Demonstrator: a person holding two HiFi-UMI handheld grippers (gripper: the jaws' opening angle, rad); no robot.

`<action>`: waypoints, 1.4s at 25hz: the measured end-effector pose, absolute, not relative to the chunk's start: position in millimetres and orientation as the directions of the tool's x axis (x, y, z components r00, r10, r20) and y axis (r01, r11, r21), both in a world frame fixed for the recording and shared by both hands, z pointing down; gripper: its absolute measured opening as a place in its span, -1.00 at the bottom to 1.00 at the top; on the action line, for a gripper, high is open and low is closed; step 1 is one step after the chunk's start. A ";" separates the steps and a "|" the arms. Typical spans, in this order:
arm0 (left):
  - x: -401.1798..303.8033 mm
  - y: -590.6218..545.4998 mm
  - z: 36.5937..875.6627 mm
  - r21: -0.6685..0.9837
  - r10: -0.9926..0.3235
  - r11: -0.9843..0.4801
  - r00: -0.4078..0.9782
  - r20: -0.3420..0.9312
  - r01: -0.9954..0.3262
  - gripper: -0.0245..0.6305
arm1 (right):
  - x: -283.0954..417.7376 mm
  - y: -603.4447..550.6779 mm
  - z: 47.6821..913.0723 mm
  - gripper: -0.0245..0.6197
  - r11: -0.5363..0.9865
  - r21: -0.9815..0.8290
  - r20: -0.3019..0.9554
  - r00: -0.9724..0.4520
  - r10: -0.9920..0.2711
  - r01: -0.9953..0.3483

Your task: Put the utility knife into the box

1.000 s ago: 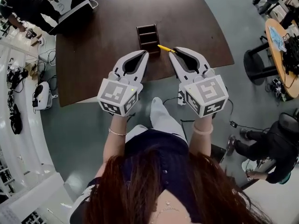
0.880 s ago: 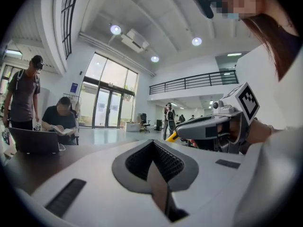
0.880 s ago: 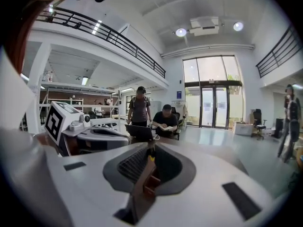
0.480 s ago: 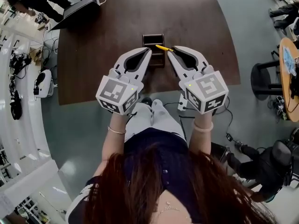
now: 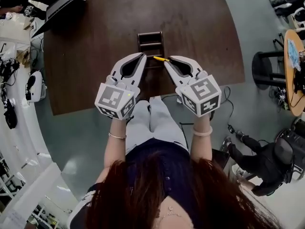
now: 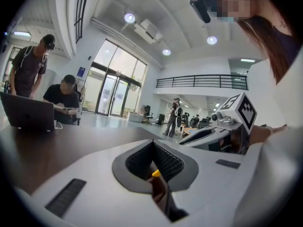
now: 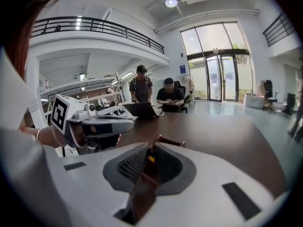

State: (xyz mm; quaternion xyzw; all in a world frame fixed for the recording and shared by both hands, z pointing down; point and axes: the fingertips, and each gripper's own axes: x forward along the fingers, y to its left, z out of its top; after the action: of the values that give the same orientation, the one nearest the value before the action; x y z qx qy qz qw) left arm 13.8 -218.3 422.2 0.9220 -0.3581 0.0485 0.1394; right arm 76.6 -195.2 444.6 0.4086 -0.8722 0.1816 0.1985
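Utility knife (image 5: pixel 161 58) nipped by R gripper (image 5: pixel 167 59), at box (image 5: pixel 150 44) edge, L gripper (image 5: pixel 142 56) alongside

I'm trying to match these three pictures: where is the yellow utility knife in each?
Head view: centre, utility knife sticking out of the right gripper's fingers.
Left gripper view: yellow tip, low centre, beyond the fingers.
Right gripper view: yellow sliver between the fingers.
Shared landmark: the laptop.

A laptop (image 5: pixel 61 6) stands open at the far left corner of the brown table (image 5: pixel 90 56). A black stool (image 5: pixel 263 69) stands on the floor at the right.
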 end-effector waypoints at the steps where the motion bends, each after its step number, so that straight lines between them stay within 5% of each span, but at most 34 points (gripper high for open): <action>1: 13.3 -218.6 432.1 0.236 -0.644 -0.700 0.739 0.200 -0.674 -0.94 | 75.0 -194.1 456.9 -0.76 0.596 -0.172 0.510 -0.589 -0.627 -0.784; 13: 5.8 -220.1 509.9 0.342 -0.618 -0.638 0.724 0.305 -0.689 -0.94 | 58.6 -199.4 562.4 -0.76 0.563 -0.250 0.652 -0.567 -0.503 -0.787; 21: 5.1 -228.3 502.6 0.344 -0.609 -0.653 0.737 0.293 -0.675 -0.94 | 64.6 -199.6 558.5 -0.75 0.543 -0.220 0.666 -0.531 -0.524 -0.811; 35: 18.1 -244.5 408.8 0.236 -0.606 -0.736 0.773 0.188 -0.634 -0.94 | 95.2 -227.8 407.4 -0.84 0.514 -0.136 0.391 -0.522 -0.758 -0.847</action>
State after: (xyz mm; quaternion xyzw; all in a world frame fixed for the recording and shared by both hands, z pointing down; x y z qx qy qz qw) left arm 18.1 -244.5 408.8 0.9304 -0.3333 0.0493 0.1444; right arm 95.2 -227.8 407.4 0.4675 -0.8582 0.1569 0.1425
